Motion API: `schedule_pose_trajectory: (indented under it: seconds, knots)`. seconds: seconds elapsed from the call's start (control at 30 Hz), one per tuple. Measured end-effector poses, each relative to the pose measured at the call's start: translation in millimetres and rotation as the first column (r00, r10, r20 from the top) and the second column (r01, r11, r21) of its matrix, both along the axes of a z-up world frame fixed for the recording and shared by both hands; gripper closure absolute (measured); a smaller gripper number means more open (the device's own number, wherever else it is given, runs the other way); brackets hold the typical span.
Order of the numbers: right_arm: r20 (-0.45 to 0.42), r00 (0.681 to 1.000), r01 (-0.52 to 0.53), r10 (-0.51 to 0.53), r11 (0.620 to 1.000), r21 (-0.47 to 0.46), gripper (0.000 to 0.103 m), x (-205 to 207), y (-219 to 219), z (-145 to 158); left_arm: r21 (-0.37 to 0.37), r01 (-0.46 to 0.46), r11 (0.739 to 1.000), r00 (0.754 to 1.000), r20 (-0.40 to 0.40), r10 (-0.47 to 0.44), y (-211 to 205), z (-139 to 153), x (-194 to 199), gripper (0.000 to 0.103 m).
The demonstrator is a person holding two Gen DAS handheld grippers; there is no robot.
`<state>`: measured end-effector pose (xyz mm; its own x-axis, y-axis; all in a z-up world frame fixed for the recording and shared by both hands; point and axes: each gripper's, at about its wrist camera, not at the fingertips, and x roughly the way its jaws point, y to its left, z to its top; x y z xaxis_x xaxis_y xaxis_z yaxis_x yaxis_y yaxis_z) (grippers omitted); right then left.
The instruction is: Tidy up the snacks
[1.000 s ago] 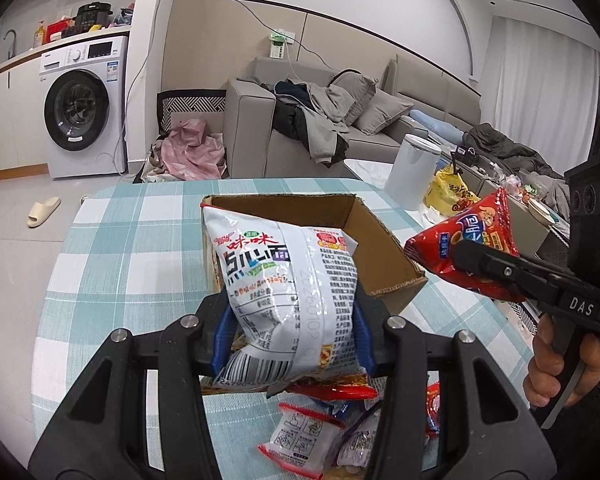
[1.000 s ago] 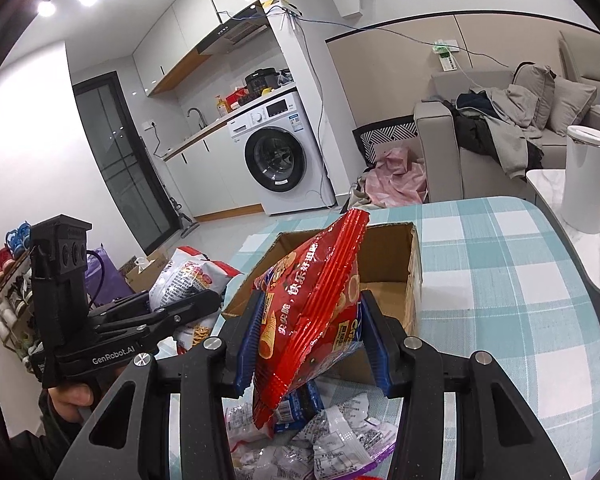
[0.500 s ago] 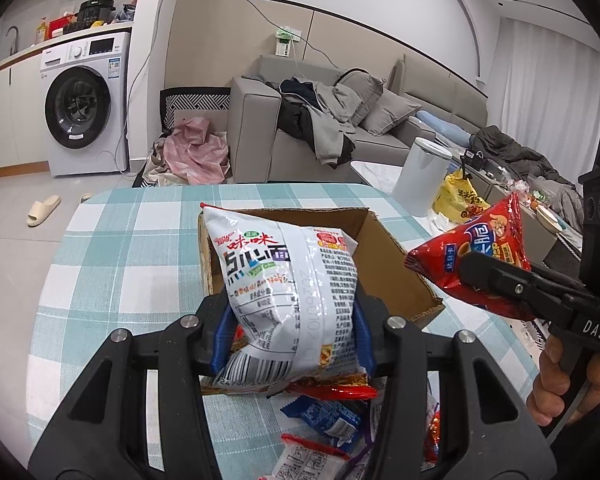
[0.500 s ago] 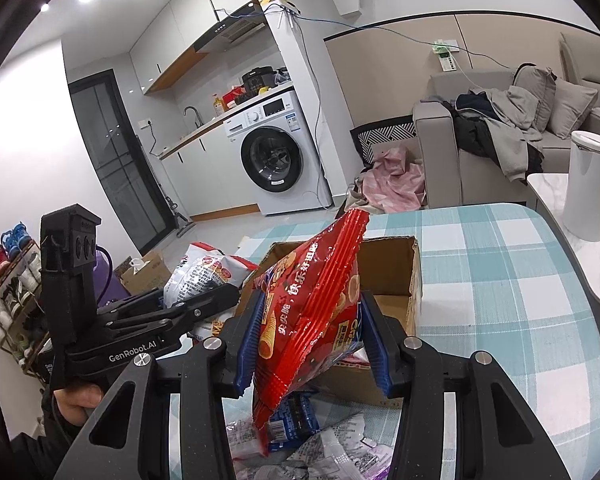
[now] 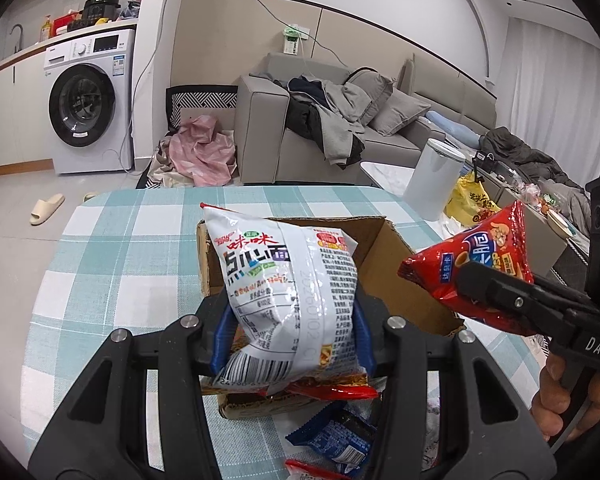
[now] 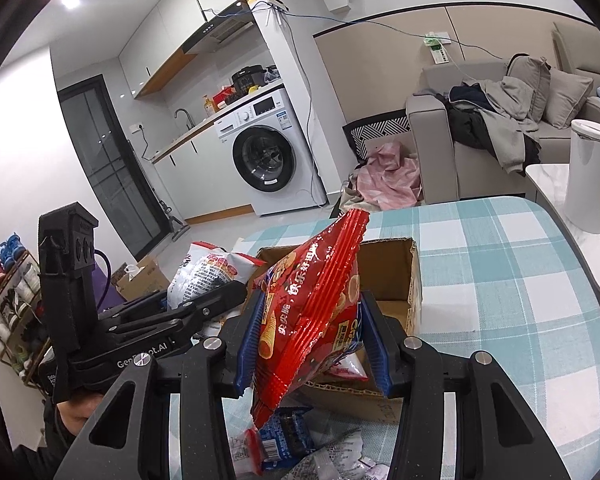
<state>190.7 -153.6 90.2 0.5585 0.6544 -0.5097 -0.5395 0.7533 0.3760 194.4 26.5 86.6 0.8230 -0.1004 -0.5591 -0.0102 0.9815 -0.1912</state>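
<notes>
Both grippers were clamped on snacks: left gripper point(image 5: 292, 322) on the white noodle bag point(image 5: 288, 280), right gripper point(image 6: 310, 340) on the red chip bag point(image 6: 312, 312), presumably headed for the cardboard box point(image 5: 396, 264) on the counter point(image 5: 112, 248).

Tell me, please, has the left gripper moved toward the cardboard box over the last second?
Yes. The left gripper and its white bag now overlap more of the cardboard box.

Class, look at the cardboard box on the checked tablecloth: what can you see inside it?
Inside the cardboard box only bare brown walls and part of one white-and-red packet show. The red bag and white bag cover the rest.
</notes>
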Motion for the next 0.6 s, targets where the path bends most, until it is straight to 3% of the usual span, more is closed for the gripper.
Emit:
schedule_pose_trajectory:
  seconds: [0.3, 0.6]
  knots:
    - [-0.014, 1.0, 0.01, -0.01, 1.0, -0.016, 0.056, 17.3, 8.3, -10.2, -0.001, 0.003, 1.0, 1.0, -0.016, -0.003, 2.5, -16.3, 20.1, 0.058]
    - [-0.049, 0.998, 0.023, -0.025, 0.999, -0.043, 0.056, 40.7, 20.0, -28.1, 0.059, -0.006, 0.998, 0.999, -0.035, 0.009, -0.6, -34.3, 37.7, 0.058]
